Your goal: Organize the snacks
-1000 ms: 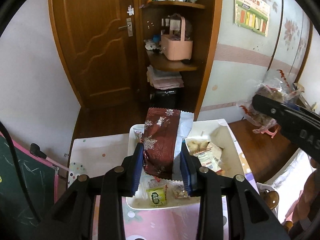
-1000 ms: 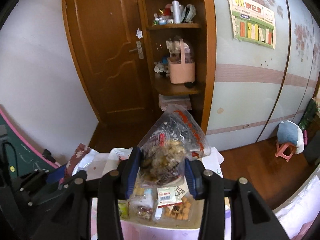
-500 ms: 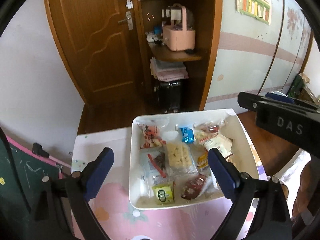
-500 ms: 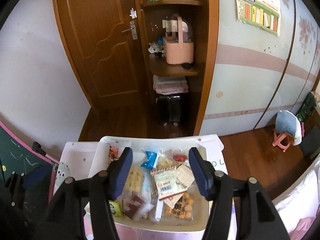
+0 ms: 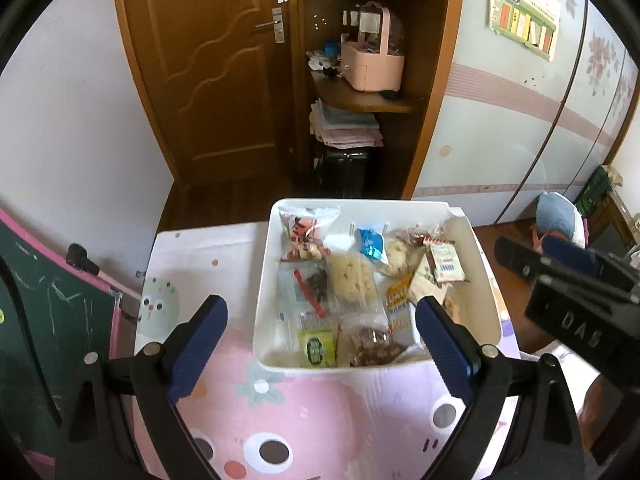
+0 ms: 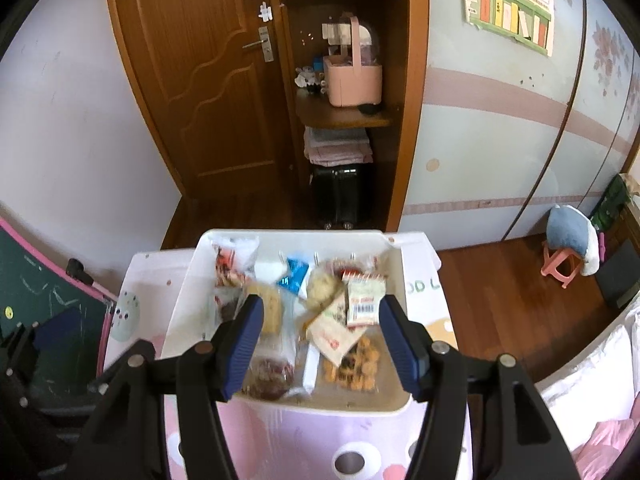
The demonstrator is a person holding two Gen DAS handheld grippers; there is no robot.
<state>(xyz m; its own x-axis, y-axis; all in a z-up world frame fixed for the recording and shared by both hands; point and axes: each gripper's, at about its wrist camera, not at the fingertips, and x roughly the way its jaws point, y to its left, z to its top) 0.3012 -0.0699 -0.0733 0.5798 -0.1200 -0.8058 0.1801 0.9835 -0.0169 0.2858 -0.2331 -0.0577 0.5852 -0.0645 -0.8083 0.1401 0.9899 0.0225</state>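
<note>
A white bin (image 5: 262, 280) stands on the table and holds several snack packets. Among them are a tiger-print packet (image 5: 304, 232), a small blue packet (image 5: 370, 242), a pale yellow cake packet (image 5: 352, 276) and a green packet (image 5: 316, 346). My left gripper (image 5: 320, 320) hangs over the bin's near-left part, open wide, with nothing between its fingers. My right gripper (image 6: 322, 308) is open above the bin (image 6: 184, 292), empty, over a barcode-labelled packet (image 6: 362, 300) and a bag of round biscuits (image 6: 356, 364). The right gripper's black body (image 5: 568, 296) shows at the bin's right side.
The table wears a pink cartoon cover (image 5: 280, 420). A green chalkboard (image 5: 40, 300) leans at the left. Behind the table are a wooden door (image 5: 208, 80) and a shelf with a pink basket (image 5: 372, 64). A pink stool (image 6: 560, 264) stands on the floor at the right.
Both grippers opened and let go: the left released a dark red snowflake packet, the right a clear bag of snacks. Both packets are gone from the fingers, and both grippers sank toward the bin.
</note>
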